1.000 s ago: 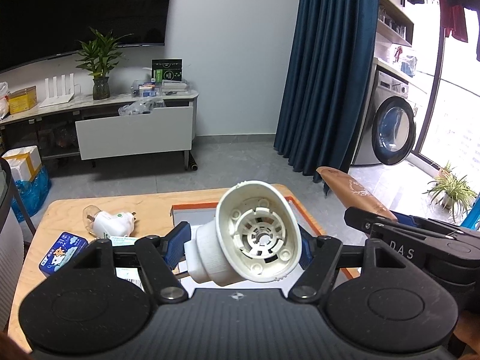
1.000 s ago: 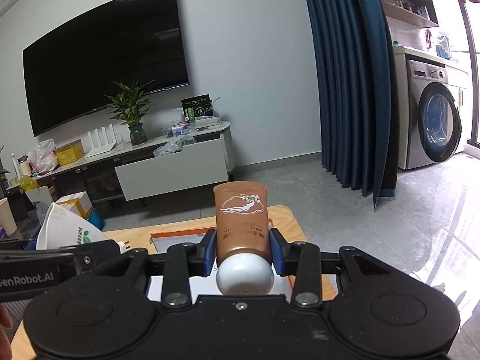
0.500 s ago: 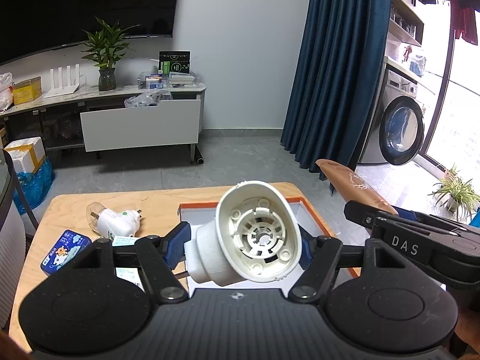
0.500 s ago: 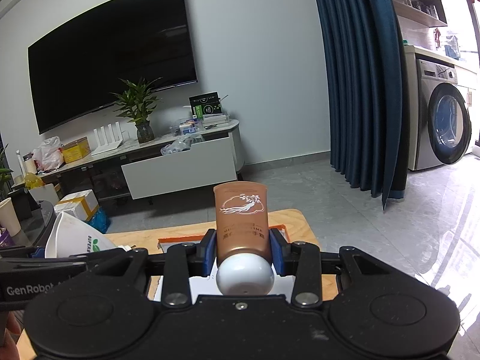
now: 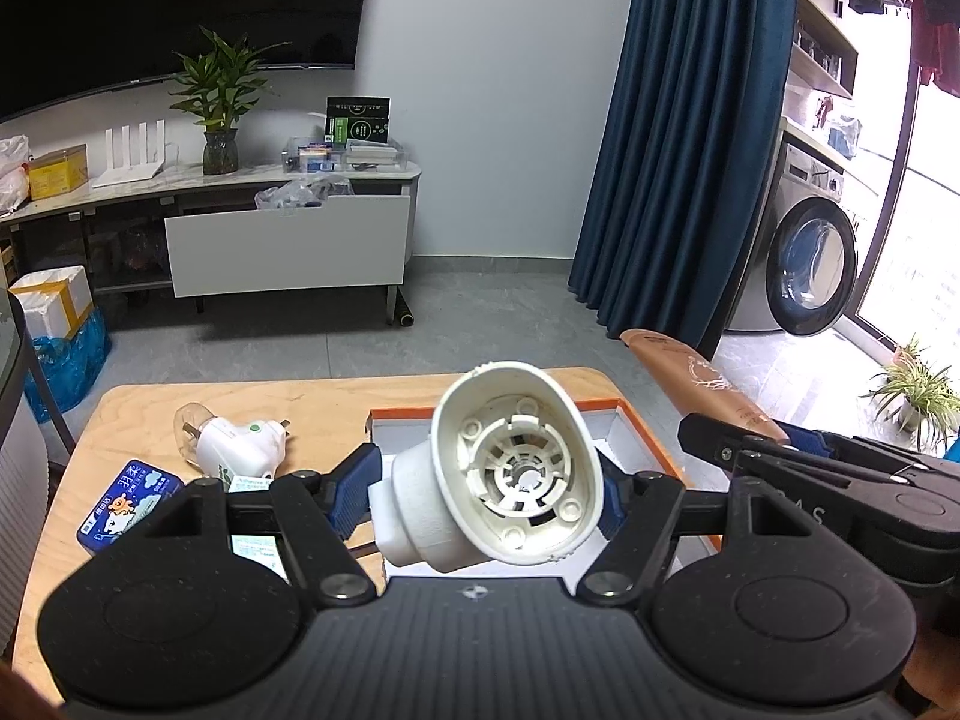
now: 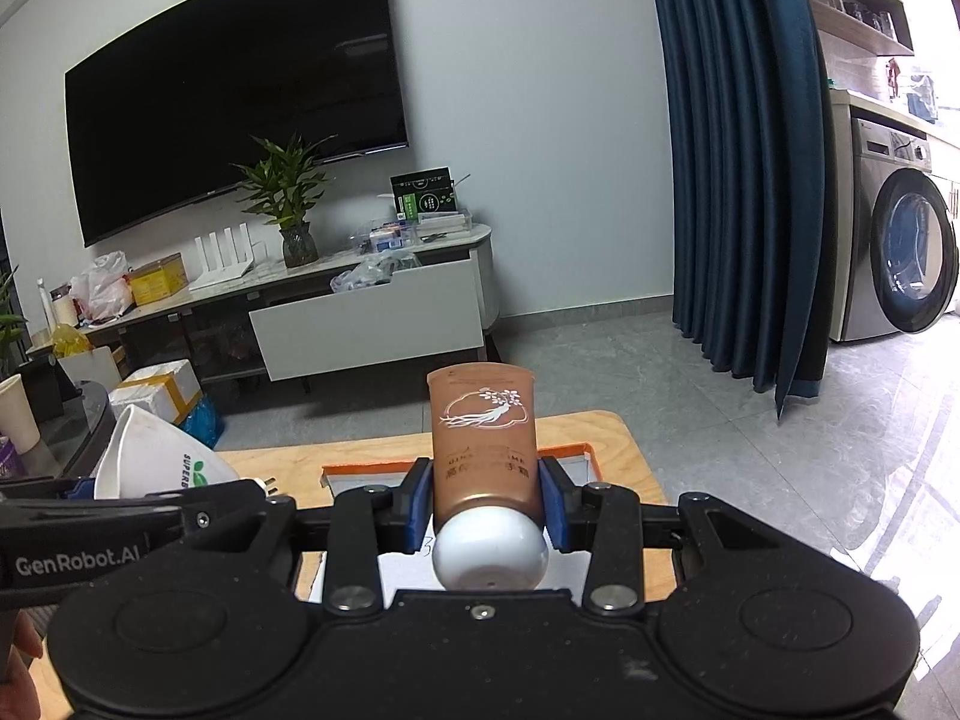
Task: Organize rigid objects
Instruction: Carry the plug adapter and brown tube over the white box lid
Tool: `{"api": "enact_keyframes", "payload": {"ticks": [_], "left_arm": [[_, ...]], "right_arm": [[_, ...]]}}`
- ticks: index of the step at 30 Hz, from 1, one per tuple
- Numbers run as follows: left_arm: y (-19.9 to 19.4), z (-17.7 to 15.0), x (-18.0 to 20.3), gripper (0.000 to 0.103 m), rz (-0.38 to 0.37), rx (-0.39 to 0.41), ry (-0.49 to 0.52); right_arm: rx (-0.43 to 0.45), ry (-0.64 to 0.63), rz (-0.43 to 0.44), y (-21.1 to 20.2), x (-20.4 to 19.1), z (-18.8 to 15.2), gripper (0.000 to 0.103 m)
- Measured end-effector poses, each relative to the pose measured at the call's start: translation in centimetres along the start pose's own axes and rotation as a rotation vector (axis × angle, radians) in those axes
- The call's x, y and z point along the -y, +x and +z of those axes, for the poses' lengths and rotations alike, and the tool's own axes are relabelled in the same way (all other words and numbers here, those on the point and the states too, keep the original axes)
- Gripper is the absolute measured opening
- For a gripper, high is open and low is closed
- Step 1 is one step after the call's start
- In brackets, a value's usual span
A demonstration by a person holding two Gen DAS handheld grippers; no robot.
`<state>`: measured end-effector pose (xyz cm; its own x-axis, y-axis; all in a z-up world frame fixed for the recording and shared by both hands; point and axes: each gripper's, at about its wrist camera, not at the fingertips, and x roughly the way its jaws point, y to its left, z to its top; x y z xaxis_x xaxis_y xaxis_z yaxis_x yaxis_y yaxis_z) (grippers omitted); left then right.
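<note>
My left gripper point(image 5: 486, 489) is shut on a white plastic funnel-shaped part point(image 5: 510, 471), its ribbed open end facing the camera. It hangs above a white box with an orange rim point(image 5: 624, 411) on the wooden table point(image 5: 138, 408). My right gripper point(image 6: 485, 501) is shut on a brown tube with a white cap point(image 6: 483, 450), cap toward the camera, above the same box point(image 6: 570, 453). In the left wrist view the tube point(image 5: 696, 381) and right gripper body show at the right. The white part point(image 6: 153, 459) shows at the left of the right wrist view.
On the table's left lie a white plug adapter point(image 5: 237, 444), a blue tin point(image 5: 129, 507) and a small carton point(image 5: 255, 543). Beyond the table are grey floor, a TV cabinet point(image 5: 288, 240), a blue curtain point(image 5: 690, 150) and a washing machine point(image 5: 810, 264).
Both grippers keep their grips. The view in both cameras has shifted slightly, so the room sits a little further right in frame; the table objects have not moved.
</note>
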<state>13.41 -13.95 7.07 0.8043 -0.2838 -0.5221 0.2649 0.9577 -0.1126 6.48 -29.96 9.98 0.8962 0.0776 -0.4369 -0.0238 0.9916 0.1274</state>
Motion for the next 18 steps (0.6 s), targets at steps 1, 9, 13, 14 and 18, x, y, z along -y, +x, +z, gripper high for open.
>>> {"api": "enact_keyframes", "payload": {"ticks": [1, 9, 13, 14, 18], "left_arm": [[0.00, -0.02, -0.08, 0.071, 0.000, -0.001, 0.000], [0.11, -0.13, -0.33, 0.071, -0.001, -0.003, -0.003], [0.22, -0.23, -0.42, 0.071, -0.003, -0.005, -0.001], [0.24, -0.26, -0.46, 0.071, -0.004, -0.006, -0.001], [0.24, -0.47, -0.49, 0.071, -0.006, -0.008, 0.002]], "right_arm": [[-0.002, 0.000, 0.000, 0.08, -0.05, -0.03, 0.045], [-0.011, -0.007, 0.001, 0.40, -0.60, -0.22, 0.045], [-0.015, -0.004, 0.000, 0.41, -0.64, -0.43, 0.045], [-0.015, -0.006, 0.000, 0.42, -0.63, -0.45, 0.045], [-0.015, -0.006, -0.001, 0.43, -0.71, -0.53, 0.045]]}}
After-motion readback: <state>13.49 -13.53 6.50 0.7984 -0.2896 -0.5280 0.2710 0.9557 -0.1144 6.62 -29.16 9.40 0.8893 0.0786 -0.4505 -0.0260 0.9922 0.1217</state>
